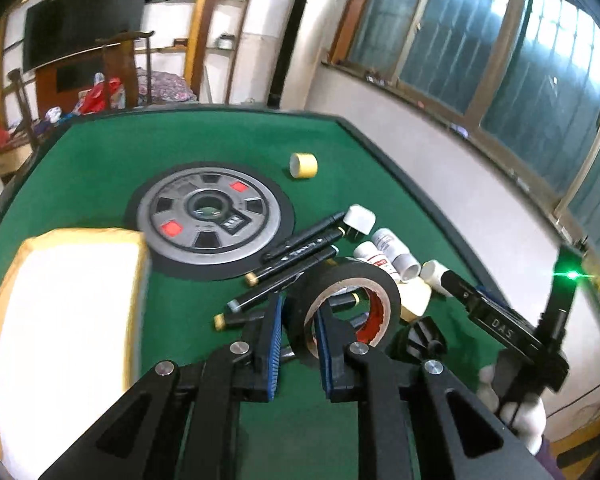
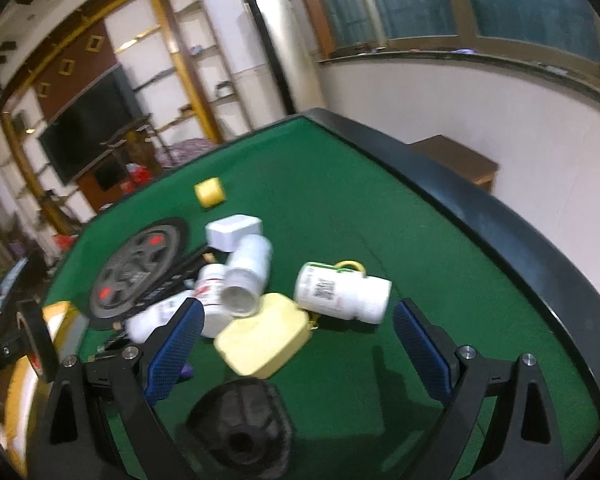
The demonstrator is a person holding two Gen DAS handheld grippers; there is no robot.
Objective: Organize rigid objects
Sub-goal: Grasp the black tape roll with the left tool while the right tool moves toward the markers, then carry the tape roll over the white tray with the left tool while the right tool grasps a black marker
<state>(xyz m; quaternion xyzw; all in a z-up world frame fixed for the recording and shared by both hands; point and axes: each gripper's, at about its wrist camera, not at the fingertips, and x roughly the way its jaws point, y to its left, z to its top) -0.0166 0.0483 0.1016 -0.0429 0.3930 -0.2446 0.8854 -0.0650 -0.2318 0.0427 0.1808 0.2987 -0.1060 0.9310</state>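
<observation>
My left gripper (image 1: 300, 322) is shut on the wall of a black tape roll (image 1: 352, 276), one finger inside the ring and one outside. The roll hangs tilted above the green table (image 1: 100, 168). Below it lie several black markers (image 1: 300, 246), a white charger (image 1: 358, 220) and white bottles (image 1: 392, 252). My right gripper (image 2: 300, 346) stands open low over the pile. A pale yellow box (image 2: 264, 334) and a labelled white bottle (image 2: 342, 292) lie just beyond its fingers. The held tape roll (image 2: 40, 344) also shows at the left edge of the right wrist view.
A yellow-rimmed white bin (image 1: 4, 320) stands at the near left. A round grey disc (image 1: 210, 220) is set in the table's middle, with a yellow tape roll (image 1: 304, 165) beyond it. A black ribbed knob (image 2: 242, 428) lies under the right gripper. A gloved hand (image 1: 516, 412) is at right.
</observation>
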